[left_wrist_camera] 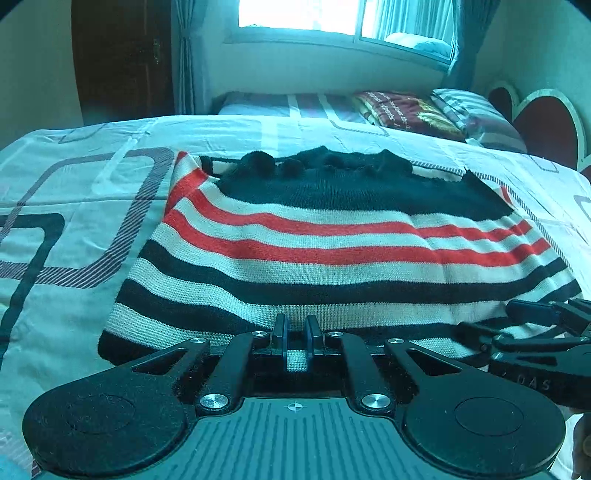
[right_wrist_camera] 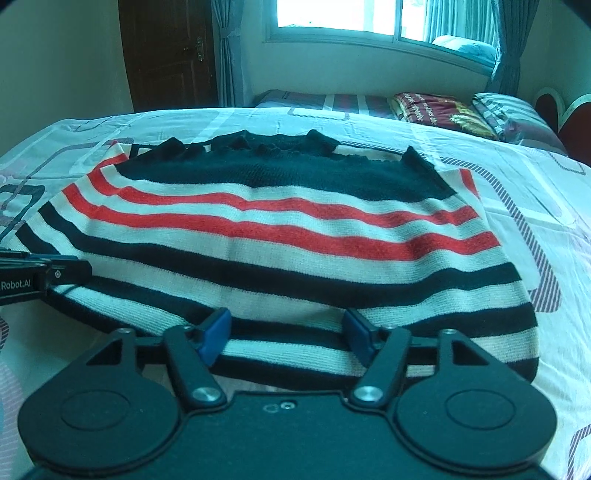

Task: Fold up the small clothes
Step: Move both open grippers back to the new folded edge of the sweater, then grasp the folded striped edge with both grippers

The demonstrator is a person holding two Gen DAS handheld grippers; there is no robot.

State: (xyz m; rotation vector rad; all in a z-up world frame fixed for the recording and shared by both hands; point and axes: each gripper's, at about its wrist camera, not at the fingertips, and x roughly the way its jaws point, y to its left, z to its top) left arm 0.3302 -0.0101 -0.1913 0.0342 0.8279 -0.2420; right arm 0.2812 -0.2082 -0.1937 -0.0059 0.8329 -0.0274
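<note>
On the bed (left_wrist_camera: 92, 155), the left hand-held gripper (left_wrist_camera: 296, 341) pinches the striped sweater (left_wrist_camera: 332, 240)'s near hem for folding, while the right hand-held gripper (right_wrist_camera: 286, 332) straddles it, released.

Daylight floods from the window (left_wrist_camera: 343, 18), blown out white; both views carry a bluish cast, fisheye bending and dark vignetted corners, otherwise reasonably sharp.

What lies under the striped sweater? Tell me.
The striped sweater lies flat on a patterned bedsheet, which shows on every side of it. Whatever is directly beneath the knit is covered, so nothing else can be confirmed there.
</note>
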